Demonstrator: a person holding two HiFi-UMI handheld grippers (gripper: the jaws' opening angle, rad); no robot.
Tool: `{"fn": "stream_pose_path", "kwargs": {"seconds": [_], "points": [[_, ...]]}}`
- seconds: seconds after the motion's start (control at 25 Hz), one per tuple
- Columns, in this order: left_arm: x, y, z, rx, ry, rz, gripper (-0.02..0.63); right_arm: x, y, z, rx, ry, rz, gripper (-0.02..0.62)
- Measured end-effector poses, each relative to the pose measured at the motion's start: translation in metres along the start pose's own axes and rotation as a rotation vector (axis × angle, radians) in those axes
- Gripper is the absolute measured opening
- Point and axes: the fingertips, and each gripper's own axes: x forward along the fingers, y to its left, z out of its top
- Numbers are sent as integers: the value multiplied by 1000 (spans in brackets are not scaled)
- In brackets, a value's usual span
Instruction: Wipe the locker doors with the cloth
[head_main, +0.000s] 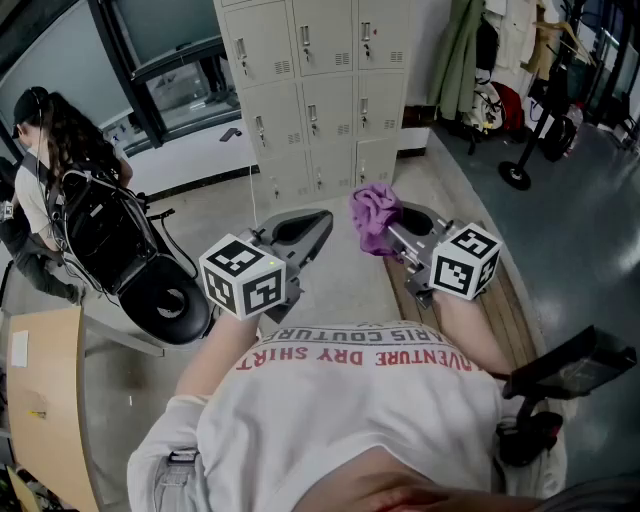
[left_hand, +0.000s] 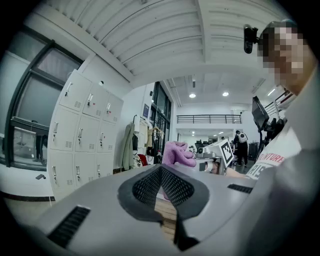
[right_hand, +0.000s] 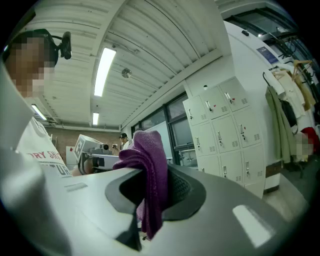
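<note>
The lockers (head_main: 318, 90) stand as a pale block of small compartments against the far wall. Every door in sight is shut, so nothing inside any of them shows. The upper edge of the head view cuts off the block's top row.

The purple cloth (head_main: 375, 214) is well apart from those doors. It is clamped in the right tongs (right_hand: 152, 189), bunched above the pads with one fold hanging down between them. From above, this bunch covers the tips of the right tongs. The left tongs (left_hand: 161, 175) are closed pad to pad with nothing held. Only a strip of slatted wooden surface (head_main: 505, 305) shows through the gap lower down.

The wearer's white shirt (head_main: 350, 410) hides most of both forearms. At the left edge of the head view, another person (head_main: 45, 150) is partly cut off behind a black chair (head_main: 160, 295).

Both tongs are held out in front of the chest, side by side and near each other, pointing toward the lockers. Their marker cubes, the left (head_main: 243, 278) and the right (head_main: 466, 260), are turned up toward the head camera. The right tongs reach slightly further forward than the left.
</note>
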Motion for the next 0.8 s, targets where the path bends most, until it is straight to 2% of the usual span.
{"fn": "stream_pose_path", "kwargs": {"seconds": [0.2,0.4,0.64,0.8], "points": [[2,1,0,-4,1,-3,-1,0,-2,-1,6,1,-5,57],[8,2,-7,-7,9,-7,-1,-1,-8,-8,3,13,-46,52],[16,10,-20,-14,24,-16,-1,1,-19,-18,19,-6,-42,44],[30,29,-25,-37,30,-5,0,13,-29,-33,-1,37,5,44]]}}
